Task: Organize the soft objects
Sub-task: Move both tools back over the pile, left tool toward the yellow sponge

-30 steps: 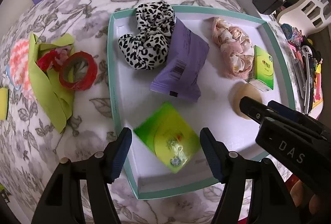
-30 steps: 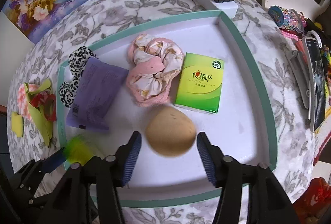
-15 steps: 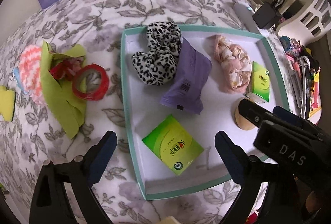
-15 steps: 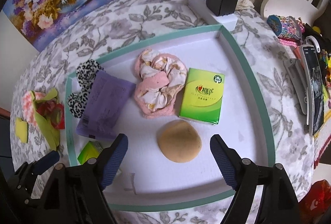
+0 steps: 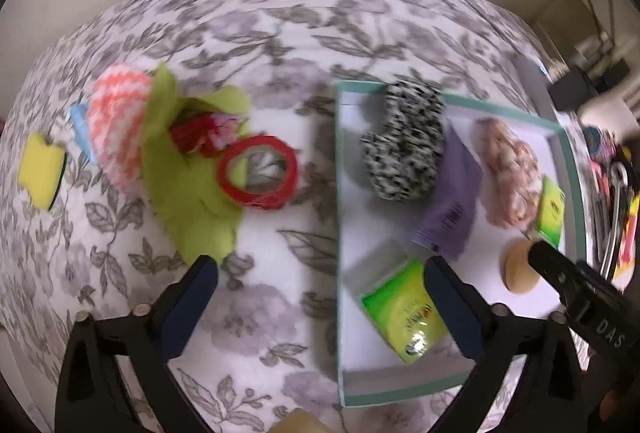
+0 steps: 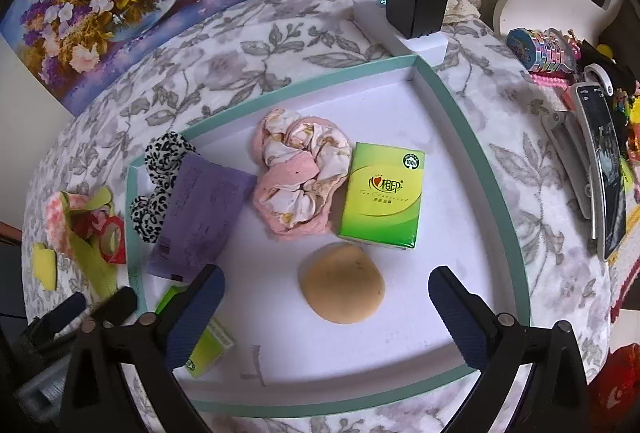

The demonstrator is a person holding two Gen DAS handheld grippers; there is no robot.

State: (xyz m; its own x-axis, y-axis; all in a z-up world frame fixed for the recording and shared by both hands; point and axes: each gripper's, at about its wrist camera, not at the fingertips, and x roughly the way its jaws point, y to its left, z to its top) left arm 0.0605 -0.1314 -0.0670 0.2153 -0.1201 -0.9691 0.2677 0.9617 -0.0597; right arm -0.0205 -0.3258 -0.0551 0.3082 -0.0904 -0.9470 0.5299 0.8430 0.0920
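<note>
A white tray with a teal rim (image 5: 340, 233) (image 6: 472, 137) holds a leopard scrunchie (image 5: 404, 145) (image 6: 158, 173), a purple packet (image 5: 452, 201) (image 6: 200, 217), a pink scrunchie (image 5: 508, 173) (image 6: 300, 181), two green tissue packs (image 5: 404, 309) (image 6: 380, 197) and a tan sponge (image 6: 342, 287) (image 5: 518, 269). My left gripper (image 5: 320, 297) is open and empty, over the tray's left edge. My right gripper (image 6: 326, 301) is open and empty, above the tan sponge.
Left of the tray on the floral cloth lie a red tape ring (image 5: 258, 173), a lime green cloth (image 5: 188, 193), a pink-white knit item (image 5: 116, 129) and a yellow sponge (image 5: 40, 171). A charger on a power strip (image 6: 416, 1) and a phone (image 6: 604, 169) sit at the right.
Both grippers let go, opened wide and drew back. The left gripper released the green tissue pack in the tray and swung left toward the loose items. The right released the tan sponge.
</note>
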